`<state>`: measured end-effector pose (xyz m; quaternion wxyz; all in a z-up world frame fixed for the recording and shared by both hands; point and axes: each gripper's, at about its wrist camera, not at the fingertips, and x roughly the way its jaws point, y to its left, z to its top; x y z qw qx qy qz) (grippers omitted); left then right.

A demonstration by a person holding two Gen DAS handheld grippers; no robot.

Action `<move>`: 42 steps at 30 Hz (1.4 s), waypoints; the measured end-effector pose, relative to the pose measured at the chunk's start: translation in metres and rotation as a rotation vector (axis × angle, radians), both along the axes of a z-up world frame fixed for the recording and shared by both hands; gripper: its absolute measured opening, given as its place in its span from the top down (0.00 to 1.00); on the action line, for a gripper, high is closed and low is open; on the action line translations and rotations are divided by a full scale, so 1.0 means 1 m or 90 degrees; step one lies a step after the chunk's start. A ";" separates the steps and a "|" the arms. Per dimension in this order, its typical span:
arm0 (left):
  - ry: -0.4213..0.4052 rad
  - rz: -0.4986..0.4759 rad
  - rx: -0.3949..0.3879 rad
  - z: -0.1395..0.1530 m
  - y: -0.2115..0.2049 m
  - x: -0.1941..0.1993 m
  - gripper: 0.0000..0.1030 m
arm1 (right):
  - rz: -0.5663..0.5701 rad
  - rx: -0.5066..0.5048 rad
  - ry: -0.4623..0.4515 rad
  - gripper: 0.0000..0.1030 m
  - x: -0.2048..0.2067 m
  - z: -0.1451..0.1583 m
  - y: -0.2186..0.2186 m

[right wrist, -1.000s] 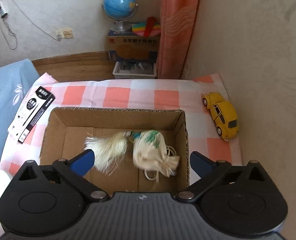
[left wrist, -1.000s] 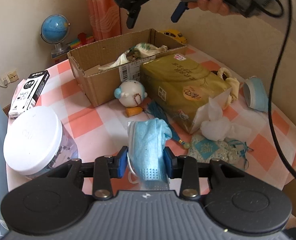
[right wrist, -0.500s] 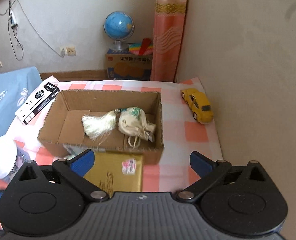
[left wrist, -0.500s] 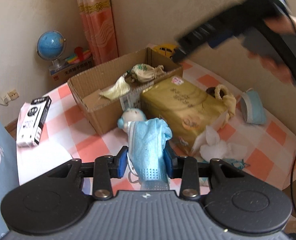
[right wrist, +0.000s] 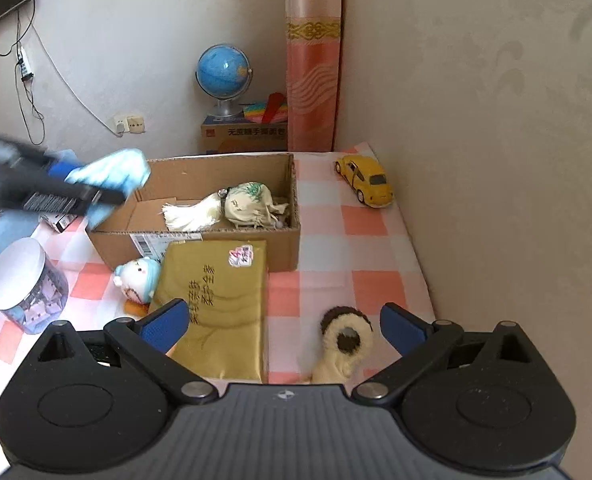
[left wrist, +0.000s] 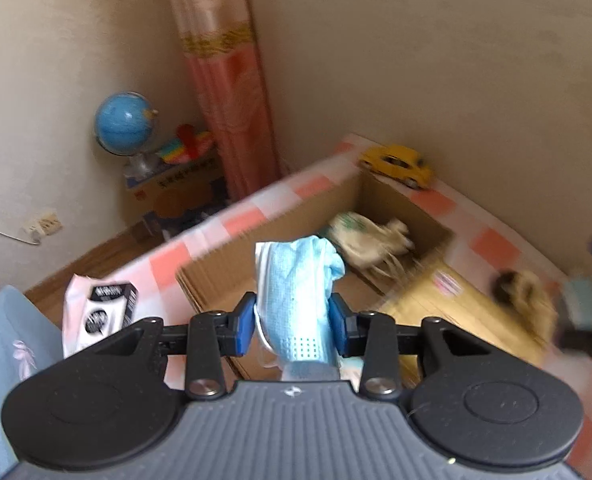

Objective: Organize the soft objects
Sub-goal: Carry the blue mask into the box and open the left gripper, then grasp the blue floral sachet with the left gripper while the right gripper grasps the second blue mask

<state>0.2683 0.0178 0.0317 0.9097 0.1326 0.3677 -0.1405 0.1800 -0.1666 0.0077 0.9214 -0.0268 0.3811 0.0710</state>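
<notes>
Left claw (left wrist: 292, 330) is clamped narrow on the blue face mask (left wrist: 296, 292), the cloth bunched between the blue pads with its loose end standing up above them, which is a sensible grip for something this floppy: pinch the middle and let the rest hang or flop. From the right wrist view that claw sits at about ten o'clock, hovering at the left corner of the cardboard box (right wrist: 256, 240), mask (right wrist: 112, 172) just over the rim, so the drop looks close but not yet made. Inside the box, a cream drawstring pouch (right wrist: 252, 200) with its pale tassel (right wrist: 188, 216) already lies on the floor of it, the soft pile building there. Right claw (right wrist: 284, 324) is spread wide and empty, angled down over the checked tabletop (right wrist: 367, 280); at roughly five o'clock between its pads lies a fuzzy brown-and-cream soft toy (right wrist: 345, 340), likely the next pick. The gold tissue pack (right wrist: 220, 300) lies against the box front, a little blue-capped doll (right wrist: 138, 280) beside it. The yellow toy car (right wrist: 365, 180) at one o'clock is hard, so it probably stays out.
</notes>
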 end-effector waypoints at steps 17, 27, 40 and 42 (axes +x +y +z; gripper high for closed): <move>-0.033 0.046 0.002 -0.009 0.006 -0.023 0.08 | -0.011 0.019 -0.018 0.00 -0.039 -0.007 -0.025; -0.027 -0.010 -0.024 -0.016 -0.009 -0.116 0.05 | -0.025 0.004 -0.024 0.00 -0.083 -0.036 -0.029; 0.043 -0.026 -0.073 -0.062 -0.026 -0.180 0.04 | -0.051 -0.022 -0.023 0.00 -0.108 -0.069 -0.047; 0.054 -0.031 -0.077 -0.068 -0.032 -0.180 0.04 | -0.048 -0.014 -0.021 0.00 -0.108 -0.070 -0.048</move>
